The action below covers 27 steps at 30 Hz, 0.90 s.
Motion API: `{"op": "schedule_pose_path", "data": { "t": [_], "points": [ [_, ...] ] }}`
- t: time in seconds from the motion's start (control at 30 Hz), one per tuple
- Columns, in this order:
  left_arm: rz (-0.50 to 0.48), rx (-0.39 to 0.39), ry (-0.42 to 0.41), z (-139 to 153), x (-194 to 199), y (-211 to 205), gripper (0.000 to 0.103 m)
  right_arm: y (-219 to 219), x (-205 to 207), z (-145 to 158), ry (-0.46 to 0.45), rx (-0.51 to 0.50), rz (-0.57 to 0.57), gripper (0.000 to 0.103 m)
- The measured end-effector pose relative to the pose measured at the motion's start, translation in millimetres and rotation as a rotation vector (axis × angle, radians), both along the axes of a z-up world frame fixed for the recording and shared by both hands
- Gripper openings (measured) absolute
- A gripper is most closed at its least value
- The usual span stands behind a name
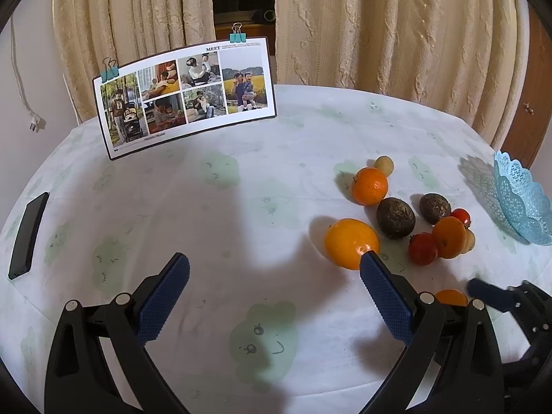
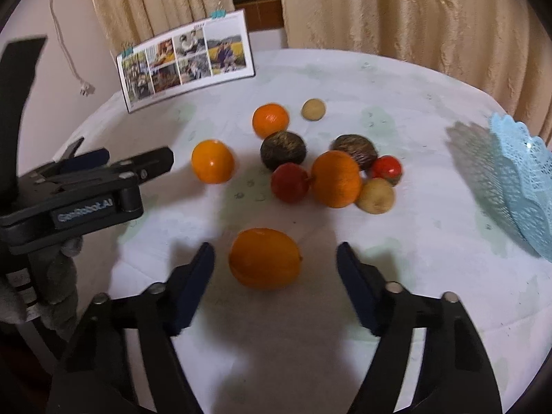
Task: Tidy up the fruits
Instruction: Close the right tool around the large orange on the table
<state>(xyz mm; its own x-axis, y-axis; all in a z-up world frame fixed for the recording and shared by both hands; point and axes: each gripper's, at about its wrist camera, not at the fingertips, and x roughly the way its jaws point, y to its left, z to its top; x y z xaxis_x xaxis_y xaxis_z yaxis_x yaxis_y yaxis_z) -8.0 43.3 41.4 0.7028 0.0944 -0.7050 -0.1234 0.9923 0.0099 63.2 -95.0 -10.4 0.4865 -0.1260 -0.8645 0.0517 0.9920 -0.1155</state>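
Observation:
Several fruits lie on the white tablecloth: oranges, two dark brown fruits (image 2: pixel 283 150), red ones (image 2: pixel 289 183) and pale tan ones (image 2: pixel 375 195). My right gripper (image 2: pixel 275 248) points down at the nearest orange (image 2: pixel 264 258). That orange lies between the fingers with a gap on each side, so the gripper is open. My left gripper (image 1: pixel 274 258) stands open over bare cloth. Another orange (image 1: pixel 352 243) sits just past its right fingertip. A light blue lace basket (image 2: pixel 517 179) stands empty at the right edge of the table.
A photo board (image 1: pixel 186 96) with teal clips stands at the back left. A black flat device (image 1: pixel 29 234) lies near the left table edge. Beige curtains hang behind the round table. A grey-gloved hand (image 2: pixel 58 276) holds the left gripper.

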Motion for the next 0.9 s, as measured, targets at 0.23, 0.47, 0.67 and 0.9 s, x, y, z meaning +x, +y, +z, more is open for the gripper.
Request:
{"op": "schedule_pose_path", "data": {
  "t": [0.23,0.47,0.67,0.9],
  "points": [
    [-0.005,0.002,0.008,-3,3,-1,0.098,0,0,0,-0.004,0.016,-0.005,0.044],
    [-0.044,0.006,0.013,-6,8,-8,0.097,-14,-10,21,-0.074,0.036,-0.052,0.044],
    [-0.118,-0.029,0.054,-12,19,-21,0.088,-38,-22,45,-0.153,0.028,-0.114,0.044],
    [-0.162,-0.015,0.095,-23,40,-37,0.073,-73,-36,73,-0.242,0.017,-0.203,0.044]
  ]
}}
